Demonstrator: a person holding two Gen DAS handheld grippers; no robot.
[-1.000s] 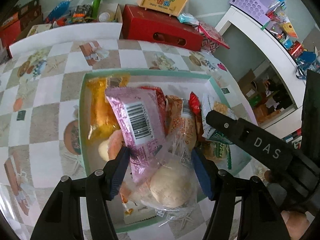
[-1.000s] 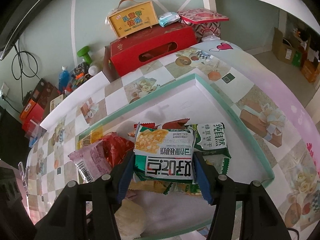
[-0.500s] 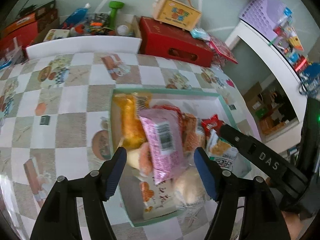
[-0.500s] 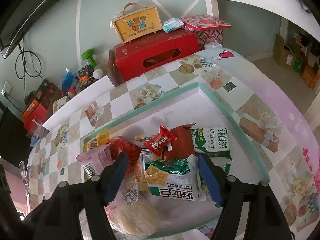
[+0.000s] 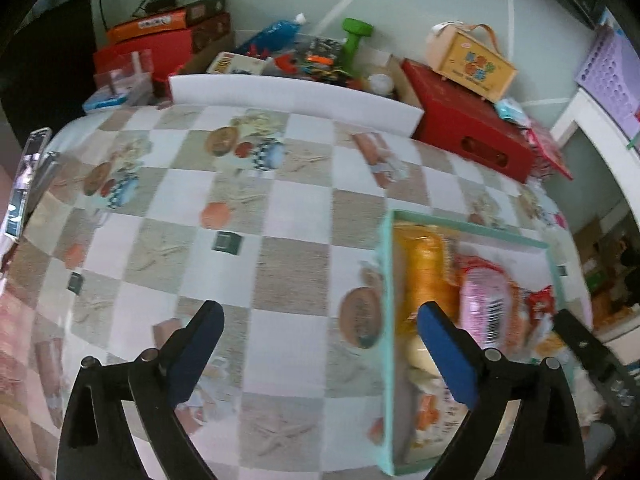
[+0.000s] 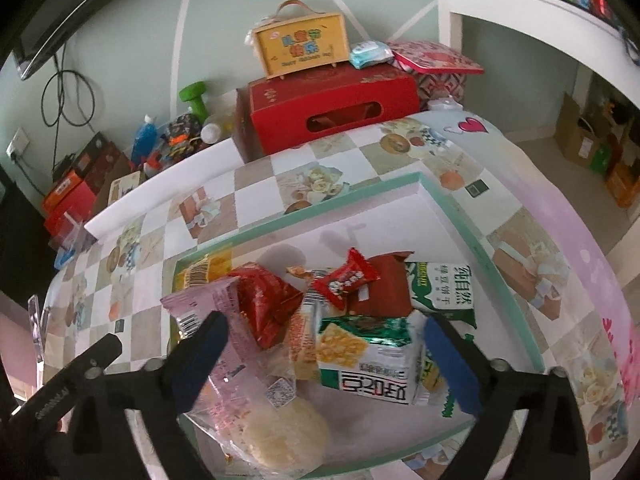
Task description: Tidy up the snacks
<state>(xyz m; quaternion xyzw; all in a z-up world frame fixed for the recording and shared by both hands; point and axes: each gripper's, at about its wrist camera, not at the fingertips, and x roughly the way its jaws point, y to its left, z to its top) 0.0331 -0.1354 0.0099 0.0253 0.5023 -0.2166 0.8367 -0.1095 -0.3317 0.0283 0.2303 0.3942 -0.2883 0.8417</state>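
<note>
A mint-rimmed white tray [image 6: 478, 240] on the patterned tablecloth holds several snack packets. In the right wrist view my right gripper [image 6: 326, 334] hangs over the pile, its jaws opening wide and touching nothing; the green-and-white cracker pack [image 6: 366, 364] lies loose below it, beside a pink packet [image 6: 208, 306], a red packet [image 6: 270, 300] and a bagged round bun [image 6: 280, 436]. In the left wrist view my left gripper [image 5: 320, 320] has its jaws opening over the bare tablecloth left of the tray [image 5: 386, 288], empty. The yellow packet [image 5: 424, 276] and pink packet [image 5: 486, 306] lie inside.
Behind the table stand a red carton [image 6: 332, 108] with a yellow handled box [image 6: 302, 46] on it, a green dumbbell [image 5: 356, 34] and other clutter. A white foam board [image 5: 296, 98] edges the table's back. A white shelf [image 6: 532, 20] and boxes stand at the right.
Both grippers have opened wide. The left one let the pink packet drop into the tray and swung left over the tablecloth. The right one released the cracker pack, which now lies on the pile.
</note>
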